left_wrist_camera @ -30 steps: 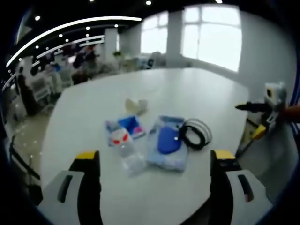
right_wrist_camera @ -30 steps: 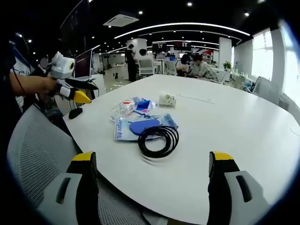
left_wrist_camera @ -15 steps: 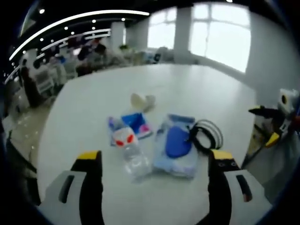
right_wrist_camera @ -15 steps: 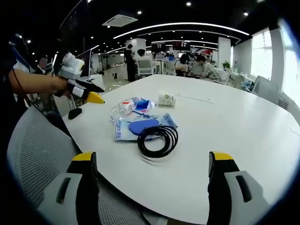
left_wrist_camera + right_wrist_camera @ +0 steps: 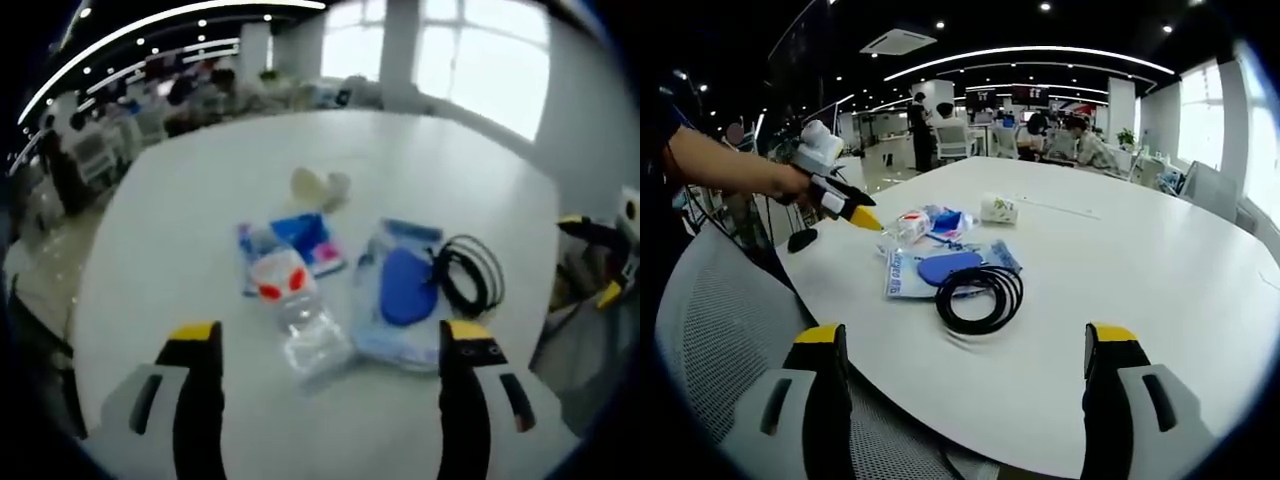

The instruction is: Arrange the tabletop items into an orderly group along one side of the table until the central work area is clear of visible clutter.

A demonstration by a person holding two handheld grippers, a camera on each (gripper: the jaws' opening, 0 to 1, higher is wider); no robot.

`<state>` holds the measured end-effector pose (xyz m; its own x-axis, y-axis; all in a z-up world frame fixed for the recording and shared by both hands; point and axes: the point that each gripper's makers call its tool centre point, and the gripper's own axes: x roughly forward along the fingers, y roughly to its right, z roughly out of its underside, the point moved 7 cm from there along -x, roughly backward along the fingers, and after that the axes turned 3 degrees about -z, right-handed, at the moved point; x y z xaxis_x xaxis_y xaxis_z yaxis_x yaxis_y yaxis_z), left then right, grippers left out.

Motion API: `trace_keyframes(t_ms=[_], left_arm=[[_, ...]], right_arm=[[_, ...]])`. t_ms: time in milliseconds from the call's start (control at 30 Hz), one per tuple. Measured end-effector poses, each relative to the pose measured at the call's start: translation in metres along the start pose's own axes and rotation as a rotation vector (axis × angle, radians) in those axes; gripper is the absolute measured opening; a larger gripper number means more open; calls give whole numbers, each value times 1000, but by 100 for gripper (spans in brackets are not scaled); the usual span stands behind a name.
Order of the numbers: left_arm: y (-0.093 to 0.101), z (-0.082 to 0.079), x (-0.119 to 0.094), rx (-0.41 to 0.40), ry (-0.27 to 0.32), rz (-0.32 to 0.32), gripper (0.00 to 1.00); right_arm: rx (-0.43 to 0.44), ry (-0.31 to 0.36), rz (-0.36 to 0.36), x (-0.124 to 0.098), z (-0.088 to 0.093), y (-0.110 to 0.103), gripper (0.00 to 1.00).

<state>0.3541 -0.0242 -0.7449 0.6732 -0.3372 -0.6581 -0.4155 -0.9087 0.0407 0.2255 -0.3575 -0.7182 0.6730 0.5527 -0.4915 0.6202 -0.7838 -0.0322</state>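
Left gripper held wide apart, nothing gripped, plastic bottle between jaws at 12 o'clock; right gripper likewise gaping, unloaded, coiled cable at 12.

Smooth matt white table, clear crinkled plastic bottle, glossy black cable, grey mesh chair

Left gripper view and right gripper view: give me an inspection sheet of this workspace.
Surface: white table, items grouped near one edge.
Job's things: plastic bottle lying down; blue packet; blue pouch; small crumpled item.
Clutter: nothing seen beyond these.
Grippers: left hand-held gripper open, near the bottle; right hand-held gripper open, back from the table edge.
Cables: black coiled cable beside the pouch.
Surroundings: mesh chair; open office with people seated.
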Motion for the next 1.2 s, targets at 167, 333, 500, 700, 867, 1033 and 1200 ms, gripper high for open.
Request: trace_keyframes(t_ms=[167,333,500,700,867,1033,1200], left_arm=[[-5,1,11,-41,-40,-13,83],[-7,-3,21,-91,-68,-21,77],[-10,-6,32,-141,-89,-30,73],[-16,-9,46,-187,-133,-40,67],[-21,-12,55,-211,-192,-32,58],[-27,-17,63,-260,-222,-38,56],[-32,-18,72,-292,-246,-27,49]], right_arm=[[5,-1,-1,0,0,0,98],[8,-4,-3,0,1,0,97],[18,-1,0,0,1,2,97],[25,-7,-5,1,2,2,96],[27,-18,-10,2,3,2,95],[28,-27,-14,2,4,2,95],[33,-32,-9,2,4,3,94]])
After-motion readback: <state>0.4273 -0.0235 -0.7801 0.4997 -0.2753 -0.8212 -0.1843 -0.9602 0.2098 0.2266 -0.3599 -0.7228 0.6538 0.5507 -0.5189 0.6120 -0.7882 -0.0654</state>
